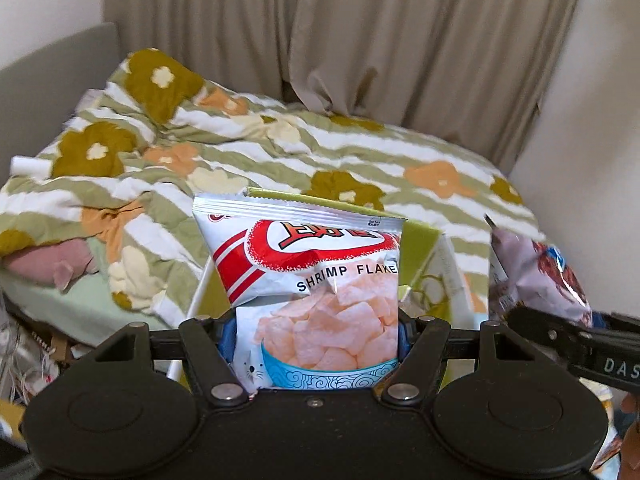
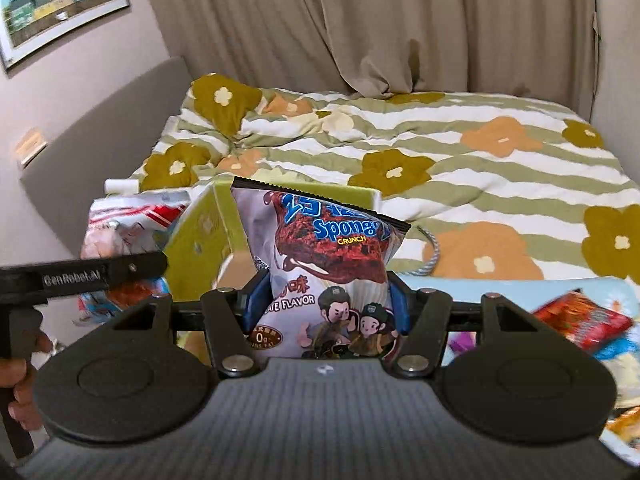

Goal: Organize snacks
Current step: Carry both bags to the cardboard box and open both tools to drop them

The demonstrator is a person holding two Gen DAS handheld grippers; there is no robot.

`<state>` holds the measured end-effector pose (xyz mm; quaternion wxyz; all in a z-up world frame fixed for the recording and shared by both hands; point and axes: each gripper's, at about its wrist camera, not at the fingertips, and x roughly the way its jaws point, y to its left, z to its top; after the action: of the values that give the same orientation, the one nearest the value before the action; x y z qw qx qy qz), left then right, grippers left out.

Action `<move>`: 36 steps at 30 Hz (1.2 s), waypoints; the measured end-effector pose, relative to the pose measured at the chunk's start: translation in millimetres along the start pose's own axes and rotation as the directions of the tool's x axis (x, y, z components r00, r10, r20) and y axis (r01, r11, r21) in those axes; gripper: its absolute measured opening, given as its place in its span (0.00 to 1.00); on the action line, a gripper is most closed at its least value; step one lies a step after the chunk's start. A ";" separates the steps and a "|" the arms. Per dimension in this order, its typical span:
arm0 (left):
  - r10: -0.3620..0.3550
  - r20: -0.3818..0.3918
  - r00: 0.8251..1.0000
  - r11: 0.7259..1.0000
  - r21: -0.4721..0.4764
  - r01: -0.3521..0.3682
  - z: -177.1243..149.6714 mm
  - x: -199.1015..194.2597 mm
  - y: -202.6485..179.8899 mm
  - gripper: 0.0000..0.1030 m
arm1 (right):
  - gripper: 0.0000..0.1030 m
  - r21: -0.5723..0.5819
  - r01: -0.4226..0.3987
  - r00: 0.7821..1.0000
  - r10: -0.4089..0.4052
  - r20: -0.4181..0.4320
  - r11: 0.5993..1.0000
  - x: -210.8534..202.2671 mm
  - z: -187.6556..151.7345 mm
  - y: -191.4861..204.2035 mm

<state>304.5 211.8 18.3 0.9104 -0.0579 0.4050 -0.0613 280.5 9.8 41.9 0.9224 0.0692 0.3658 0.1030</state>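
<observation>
My left gripper point(image 1: 318, 336) is shut on a white and red Shrimp Flakes bag point(image 1: 312, 276) and holds it upright. The bag also shows at the left of the right wrist view point(image 2: 128, 228). My right gripper point(image 2: 324, 300) is shut on a lilac Spongy Crunch chocolate bag point(image 2: 320, 256), also upright; it shows at the right of the left wrist view point(image 1: 536, 280). Behind both bags stands an open yellow-green box point(image 1: 420, 236) with a rope handle point(image 2: 430, 248); the box also shows in the right wrist view point(image 2: 200, 232).
A bed with a striped flower quilt point(image 2: 480, 160) fills the background, beige curtains point(image 1: 360, 40) behind it. A red snack pack point(image 2: 580, 320) and other packs lie on a light blue surface point(image 2: 500, 288) at the right. Clutter point(image 1: 32, 360) sits low on the left.
</observation>
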 end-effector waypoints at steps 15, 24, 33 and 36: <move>-0.064 -0.143 0.988 0.991 0.110 0.080 12.7 94.2 26.9 0.97 | 0.73 0.101 0.139 0.989 -0.132 -0.072 0.985 82.4 16.3 24.6; -0.044 -0.071 0.997 0.997 0.054 0.048 4.5 44.4 36.0 0.97 | 0.73 0.101 0.099 0.993 -0.092 -0.074 0.990 88.7 20.9 27.4; 0.018 -0.004 1.000 0.999 0.038 -0.017 3.2 20.4 37.5 0.97 | 0.76 0.084 0.028 0.997 -0.022 -0.071 0.996 114.5 39.4 34.6; 0.043 0.006 0.999 0.998 0.052 -0.043 0.4 16.0 36.5 0.97 | 1.00 0.051 0.061 0.996 -0.058 -0.061 0.997 125.8 39.3 39.4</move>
<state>317.8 245.3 1.2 0.9136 -0.0255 0.4024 -0.0521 391.6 76.2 -4.8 0.9116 0.0794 0.3976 0.0679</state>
